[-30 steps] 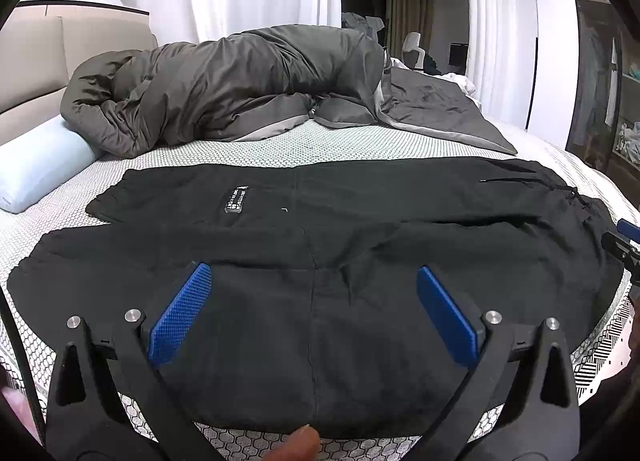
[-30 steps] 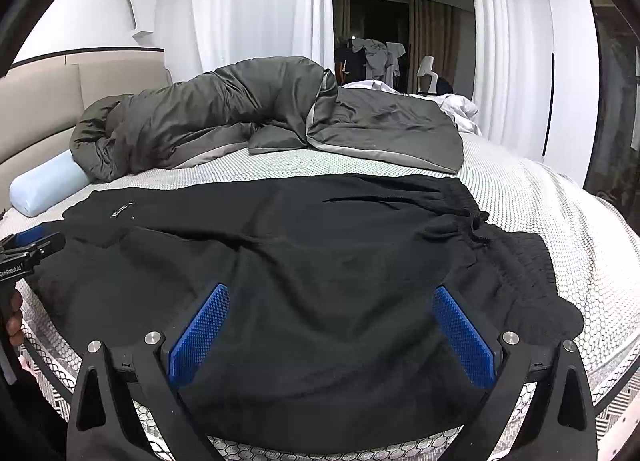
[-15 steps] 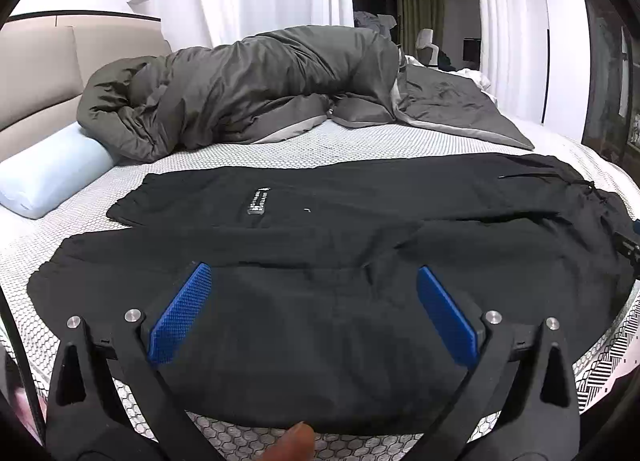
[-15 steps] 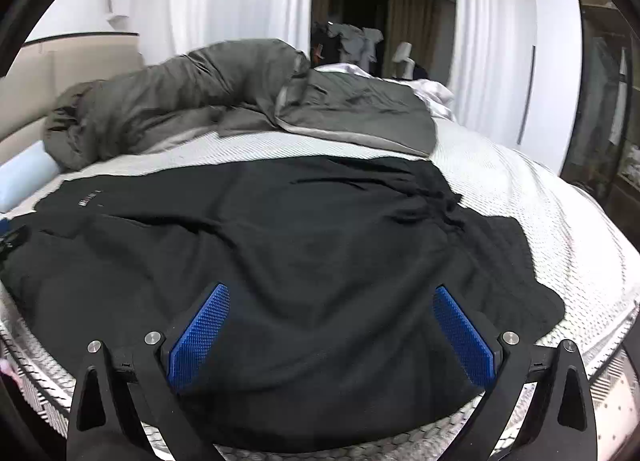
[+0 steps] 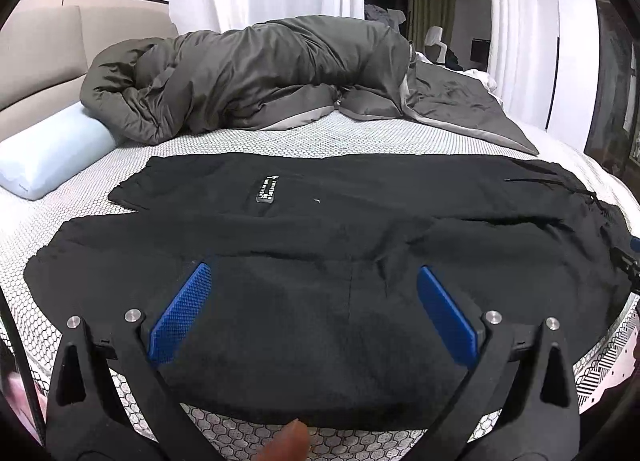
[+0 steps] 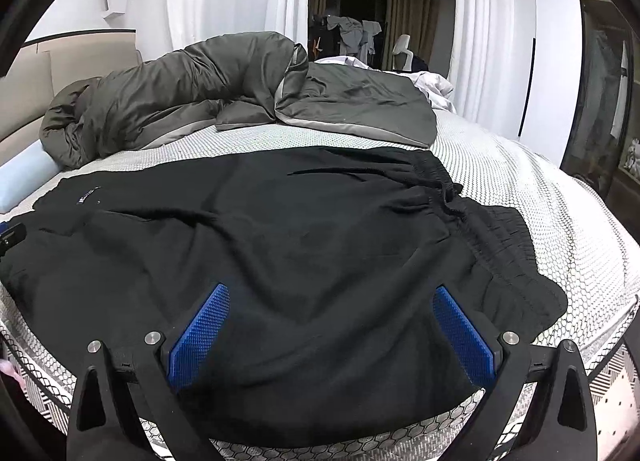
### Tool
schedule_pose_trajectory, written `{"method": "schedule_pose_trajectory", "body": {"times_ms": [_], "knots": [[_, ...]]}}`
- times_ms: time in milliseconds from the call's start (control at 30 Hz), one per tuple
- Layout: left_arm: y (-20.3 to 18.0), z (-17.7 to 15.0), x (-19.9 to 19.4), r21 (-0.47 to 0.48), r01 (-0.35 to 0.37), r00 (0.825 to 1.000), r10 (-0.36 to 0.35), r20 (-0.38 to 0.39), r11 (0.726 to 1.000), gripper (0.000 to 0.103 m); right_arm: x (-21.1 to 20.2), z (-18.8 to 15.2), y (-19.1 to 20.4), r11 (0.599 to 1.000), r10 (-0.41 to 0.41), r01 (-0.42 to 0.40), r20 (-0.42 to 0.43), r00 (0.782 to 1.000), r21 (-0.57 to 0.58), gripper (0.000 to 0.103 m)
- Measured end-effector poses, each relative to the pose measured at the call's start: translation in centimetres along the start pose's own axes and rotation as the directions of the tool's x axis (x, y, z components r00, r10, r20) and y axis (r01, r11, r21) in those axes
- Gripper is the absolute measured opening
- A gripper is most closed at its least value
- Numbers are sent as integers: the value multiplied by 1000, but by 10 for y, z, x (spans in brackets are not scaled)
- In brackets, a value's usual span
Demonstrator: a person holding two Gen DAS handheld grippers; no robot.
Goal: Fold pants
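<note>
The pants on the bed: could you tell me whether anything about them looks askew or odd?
The pants lie mostly flat. The waistband at the right end is bunched and rumpled, with the drawcord loose across it. A few creases cross the middle. Nothing looks damaged.

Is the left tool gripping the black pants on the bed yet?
No, the left tool hangs open above the black pants, its blue pads spread wide apart with no fabric pinched between them.
</note>
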State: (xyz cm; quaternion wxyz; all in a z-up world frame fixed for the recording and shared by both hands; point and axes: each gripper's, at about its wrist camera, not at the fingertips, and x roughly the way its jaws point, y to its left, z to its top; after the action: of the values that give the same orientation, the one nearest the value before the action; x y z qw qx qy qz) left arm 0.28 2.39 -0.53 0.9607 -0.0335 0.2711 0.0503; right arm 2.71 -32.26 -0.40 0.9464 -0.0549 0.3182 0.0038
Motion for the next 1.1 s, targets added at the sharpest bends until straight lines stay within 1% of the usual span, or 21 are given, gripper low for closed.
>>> {"method": "schedule_pose_trajectory", "body": {"times_ms": [633, 767, 967, 1033, 1100], "knots": [[24, 3, 9, -48, -56, 998, 56, -19, 997, 102, 2, 3, 4, 999, 39, -39, -2, 999, 7, 103], [33, 2, 8, -74, -57, 998, 55, -29, 996, 102, -1, 4, 11, 998, 63, -62, 22, 998, -14, 103], [48, 6, -6, -73, -67, 998, 66, -18, 995, 102, -2, 9, 17, 997, 61, -59, 35, 998, -59, 103], [56, 9, -12, -86, -46, 999, 44, -23, 995, 102, -3, 15, 16, 995, 75, -72, 41, 996, -75, 103], [68, 13, -19, -93, -68, 997, 66, -28, 993, 102, -6, 24, 9, 992, 103, -99, 46, 994, -77, 103]]}}
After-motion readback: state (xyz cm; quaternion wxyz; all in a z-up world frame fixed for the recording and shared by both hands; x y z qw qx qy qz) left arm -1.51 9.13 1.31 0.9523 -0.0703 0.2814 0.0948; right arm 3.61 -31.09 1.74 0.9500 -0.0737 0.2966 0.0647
